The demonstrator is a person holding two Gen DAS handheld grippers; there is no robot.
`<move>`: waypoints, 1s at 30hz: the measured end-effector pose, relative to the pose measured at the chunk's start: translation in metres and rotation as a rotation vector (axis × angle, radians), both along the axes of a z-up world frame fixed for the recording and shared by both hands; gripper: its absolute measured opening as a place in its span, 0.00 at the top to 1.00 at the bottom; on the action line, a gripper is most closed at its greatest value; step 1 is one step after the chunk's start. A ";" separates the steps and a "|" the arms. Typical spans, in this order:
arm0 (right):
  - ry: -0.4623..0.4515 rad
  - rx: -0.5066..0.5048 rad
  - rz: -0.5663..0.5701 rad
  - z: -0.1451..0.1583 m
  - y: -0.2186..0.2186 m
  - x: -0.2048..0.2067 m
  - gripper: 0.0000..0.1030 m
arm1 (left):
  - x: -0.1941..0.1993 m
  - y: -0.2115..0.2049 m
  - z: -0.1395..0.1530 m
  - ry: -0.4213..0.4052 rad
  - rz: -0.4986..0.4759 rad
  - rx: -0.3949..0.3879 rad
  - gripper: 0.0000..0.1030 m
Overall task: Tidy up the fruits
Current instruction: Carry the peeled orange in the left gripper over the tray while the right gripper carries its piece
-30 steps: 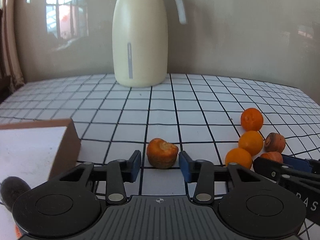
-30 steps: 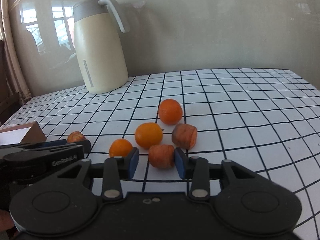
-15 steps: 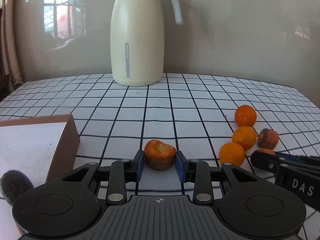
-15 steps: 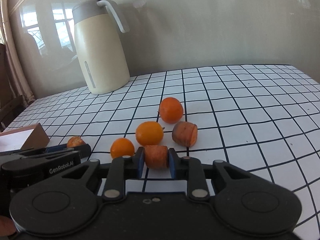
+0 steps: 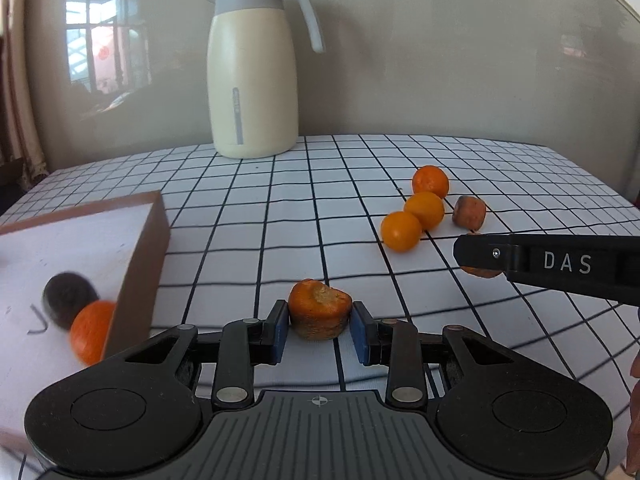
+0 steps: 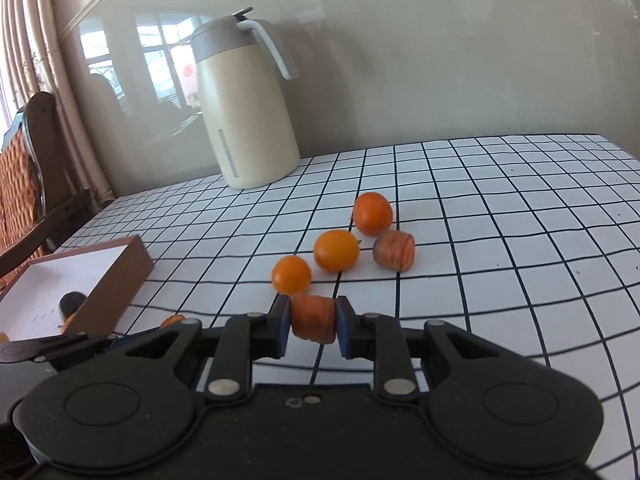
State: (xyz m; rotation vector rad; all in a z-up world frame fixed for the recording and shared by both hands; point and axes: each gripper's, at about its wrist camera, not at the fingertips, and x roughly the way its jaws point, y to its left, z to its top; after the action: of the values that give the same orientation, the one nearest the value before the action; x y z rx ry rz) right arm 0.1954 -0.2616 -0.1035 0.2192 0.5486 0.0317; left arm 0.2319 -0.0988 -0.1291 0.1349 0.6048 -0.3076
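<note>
**Two pieces gripped, most of the fruit not yet boxed**

While both claws were closed on fruit, the sorting looked only partly done. The left claw held a stubby orange piece with a torn top at the lower middle of its view, its blue pads pressed against the sides. Its jaws had just been closing, with that piece between them. The right claw had likewise just been closing and clamped a cut orange chunk at the lower middle of its own frame.

A cardboard box stood at the left of the left view, and inside it lay a dark round fruit touching an orange one. On the checked table, right of centre, three round oranges and one brownish cut piece lay close together, well apart from the box. By my judgement two fruits were stowed, two were in hand and four remained.

Motion blur smeared the box contents in the left view. From the right view the box interior was mostly cut off at the lower left, so I could not tell whether more lay inside. Whether either gripped piece was lifted clear of the table could not be made out.
</note>
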 end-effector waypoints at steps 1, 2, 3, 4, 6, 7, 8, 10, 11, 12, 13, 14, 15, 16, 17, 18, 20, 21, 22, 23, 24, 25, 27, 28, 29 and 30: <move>-0.003 -0.004 0.007 0.001 0.002 -0.002 0.85 | -0.003 0.002 0.001 -0.001 0.008 -0.002 0.68; -0.007 -0.007 0.014 0.002 0.005 -0.005 0.85 | -0.006 0.003 0.001 -0.002 0.016 -0.006 0.68; -0.010 -0.010 0.021 0.003 0.008 -0.006 0.85 | -0.007 0.005 0.002 -0.003 0.023 -0.010 0.68; -0.013 -0.016 0.028 0.004 0.010 -0.008 0.85 | -0.010 0.006 0.004 -0.007 0.028 -0.014 0.68; -0.015 -0.021 0.038 0.005 0.014 -0.011 0.85 | -0.015 0.009 0.007 -0.020 0.034 -0.014 0.68; -0.014 -0.023 0.043 0.005 0.016 -0.013 0.85 | -0.018 0.010 0.008 -0.024 0.036 -0.016 0.68; -0.013 -0.027 0.047 0.005 0.018 -0.014 0.85 | -0.020 0.012 0.009 -0.024 0.039 -0.018 0.68; -0.012 -0.026 0.055 0.004 0.021 -0.018 0.85 | -0.025 0.014 0.010 -0.025 0.045 -0.023 0.68; -0.012 -0.028 0.060 0.004 0.023 -0.020 0.85 | -0.028 0.016 0.010 -0.025 0.045 -0.026 0.68; -0.014 -0.031 0.065 0.005 0.024 -0.023 0.85 | -0.031 0.017 0.011 -0.029 0.044 -0.027 0.68; -0.015 -0.037 0.070 0.005 0.026 -0.025 0.85 | -0.034 0.017 0.012 -0.034 0.042 -0.026 0.68; -0.016 -0.040 0.074 0.005 0.027 -0.026 0.86 | -0.037 0.018 0.014 -0.040 0.039 -0.026 0.68; -0.017 -0.042 0.078 0.006 0.028 -0.027 0.86 | -0.040 0.019 0.016 -0.047 0.037 -0.030 0.68; -0.018 -0.043 0.080 0.006 0.028 -0.029 0.86 | -0.042 0.020 0.017 -0.053 0.036 -0.031 0.68; -0.019 -0.043 0.082 0.007 0.028 -0.030 0.86 | -0.043 0.021 0.019 -0.058 0.036 -0.033 0.68; -0.022 -0.040 0.083 0.007 0.028 -0.032 0.86 | -0.045 0.022 0.020 -0.061 0.035 -0.036 0.68; -0.025 -0.029 0.086 0.009 0.028 -0.034 0.86 | -0.048 0.024 0.024 -0.071 0.035 -0.041 0.68; -0.028 -0.025 0.087 0.011 0.028 -0.035 0.85 | -0.049 0.025 0.026 -0.075 0.034 -0.044 0.68; -0.032 -0.024 0.089 0.012 0.029 -0.035 0.85 | -0.051 0.026 0.027 -0.077 0.033 -0.046 0.68; -0.036 -0.024 0.093 0.014 0.030 -0.036 0.85 | -0.052 0.027 0.029 -0.081 0.032 -0.047 0.68; -0.041 -0.025 0.099 0.015 0.032 -0.037 0.85 | -0.054 0.029 0.030 -0.085 0.032 -0.048 0.68; -0.045 -0.025 0.105 0.016 0.034 -0.038 0.85 | -0.056 0.031 0.032 -0.090 0.033 -0.049 0.68; -0.050 -0.020 0.119 0.018 0.038 -0.038 0.85 | -0.059 0.035 0.035 -0.098 0.035 -0.051 0.68; -0.052 -0.020 0.128 0.019 0.041 -0.038 0.85 | -0.060 0.037 0.037 -0.100 0.037 -0.052 0.68; -0.054 -0.021 0.136 0.019 0.044 -0.038 0.85 | -0.061 0.040 0.038 -0.101 0.039 -0.053 0.68; -0.057 -0.020 0.144 0.020 0.047 -0.038 0.85 | -0.062 0.042 0.038 -0.102 0.043 -0.055 0.68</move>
State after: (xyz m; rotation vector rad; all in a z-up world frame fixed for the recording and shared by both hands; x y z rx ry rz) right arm 0.1578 -0.2143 -0.0838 0.1581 0.5064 0.1716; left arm 0.1696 -0.0567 -0.0907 0.0844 0.4966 -0.2740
